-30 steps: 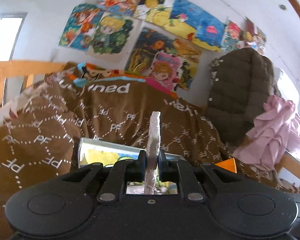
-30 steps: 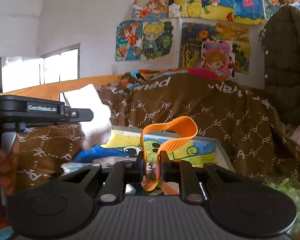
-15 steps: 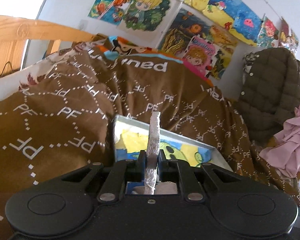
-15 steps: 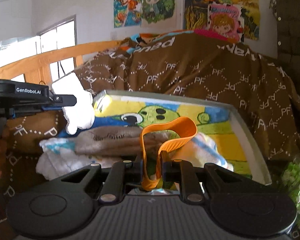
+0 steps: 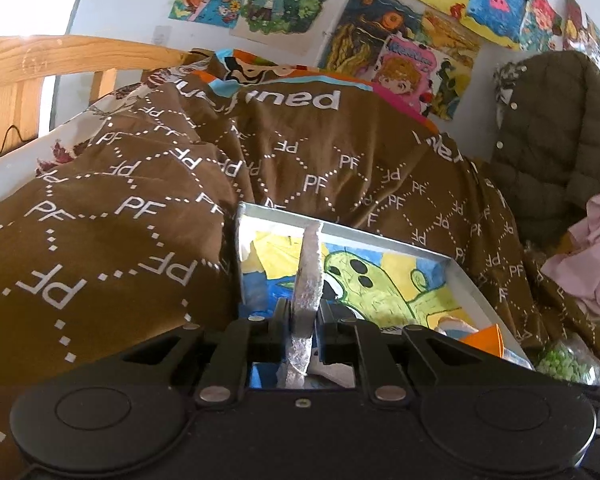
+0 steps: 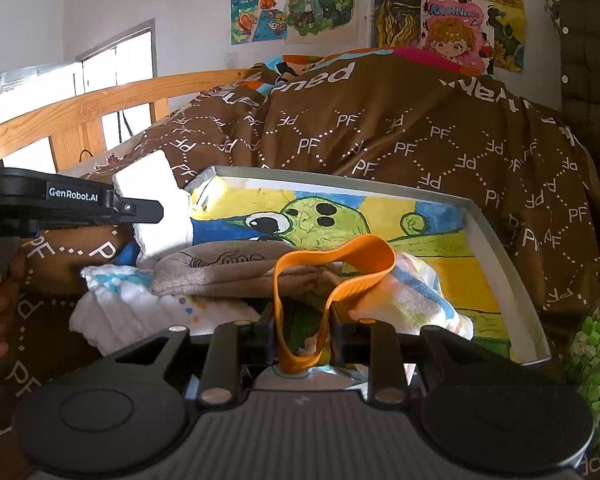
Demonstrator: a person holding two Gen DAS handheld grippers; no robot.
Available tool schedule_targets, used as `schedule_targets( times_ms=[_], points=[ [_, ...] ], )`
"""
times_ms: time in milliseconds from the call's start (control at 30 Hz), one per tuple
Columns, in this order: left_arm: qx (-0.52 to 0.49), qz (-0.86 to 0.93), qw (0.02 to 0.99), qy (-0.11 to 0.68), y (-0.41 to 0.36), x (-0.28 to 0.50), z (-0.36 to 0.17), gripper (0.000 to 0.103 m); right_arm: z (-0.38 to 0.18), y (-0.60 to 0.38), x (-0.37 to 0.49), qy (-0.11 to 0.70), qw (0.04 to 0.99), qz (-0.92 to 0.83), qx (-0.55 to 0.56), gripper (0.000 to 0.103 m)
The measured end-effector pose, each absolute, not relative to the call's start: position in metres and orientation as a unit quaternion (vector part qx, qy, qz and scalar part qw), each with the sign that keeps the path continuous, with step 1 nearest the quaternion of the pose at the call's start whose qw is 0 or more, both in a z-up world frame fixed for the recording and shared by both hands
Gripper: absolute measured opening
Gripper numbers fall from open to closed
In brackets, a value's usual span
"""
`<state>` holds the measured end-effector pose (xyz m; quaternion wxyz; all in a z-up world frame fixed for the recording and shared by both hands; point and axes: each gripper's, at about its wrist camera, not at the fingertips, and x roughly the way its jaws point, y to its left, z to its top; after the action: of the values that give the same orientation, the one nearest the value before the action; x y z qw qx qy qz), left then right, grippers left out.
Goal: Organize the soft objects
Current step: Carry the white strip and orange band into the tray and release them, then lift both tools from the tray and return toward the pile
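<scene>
Orange band (image 6: 332, 276) is seen looped upright between the right gripper (image 6: 302, 330) jaws, which are opening, right above the tray (image 6: 496, 248) with its cloth pile (image 6: 236, 270); so straight down is where it'd probably be dropped; white foam (image 5: 308, 280) is pinched narrow in the left gripper (image 5: 303, 322), its long axis pointing ahead over the tray's left end.

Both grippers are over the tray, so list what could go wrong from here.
1. The right gripper is opening around the orange band; the springy loop may bounce off the piled cloths.
2. The white foam piece in the left gripper sits at the tray's edge and could drop onto the brown blanket.
</scene>
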<state>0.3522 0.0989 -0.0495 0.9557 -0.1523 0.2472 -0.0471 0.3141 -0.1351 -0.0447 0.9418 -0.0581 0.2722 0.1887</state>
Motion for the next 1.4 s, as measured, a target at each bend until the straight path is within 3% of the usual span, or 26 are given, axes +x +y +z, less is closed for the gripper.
schedule_targets(
  times_ms=[367, 600, 733, 967, 1333, 1400],
  points=[
    [-0.117, -0.069, 0.955, 0.264, 0.082, 0.352, -0.052, 0.024, -0.04, -0.139, 0.313, 0.269, 0.944, 0.185, -0.047, 0.051],
    [-0.115, -0.084, 0.953, 0.267, 0.074, 0.345, -0.044, 0.049, -0.031, -0.144, 0.308, 0.262, 0.946, 0.185, -0.037, 0.061],
    [-0.13, -0.083, 0.953, 0.262, 0.073, 0.336, -0.036, 0.06, -0.023, -0.146, 0.304, 0.253, 0.949, 0.186, -0.039, 0.073],
    [-0.14, -0.077, 0.956, 0.246, 0.072, 0.314, -0.019, 0.069, -0.01, -0.154, 0.292, 0.232, 0.955, 0.183, -0.036, 0.082],
    [-0.122, -0.055, 0.976, 0.173, 0.059, 0.256, 0.021, 0.1, 0.036, -0.198, 0.235, 0.147, 0.976, 0.158, 0.028, 0.102],
    [-0.118, -0.055, 0.979, 0.155, 0.055, 0.242, 0.029, 0.1, 0.045, -0.207, 0.221, 0.127, 0.979, 0.153, 0.035, 0.103]
  ],
)
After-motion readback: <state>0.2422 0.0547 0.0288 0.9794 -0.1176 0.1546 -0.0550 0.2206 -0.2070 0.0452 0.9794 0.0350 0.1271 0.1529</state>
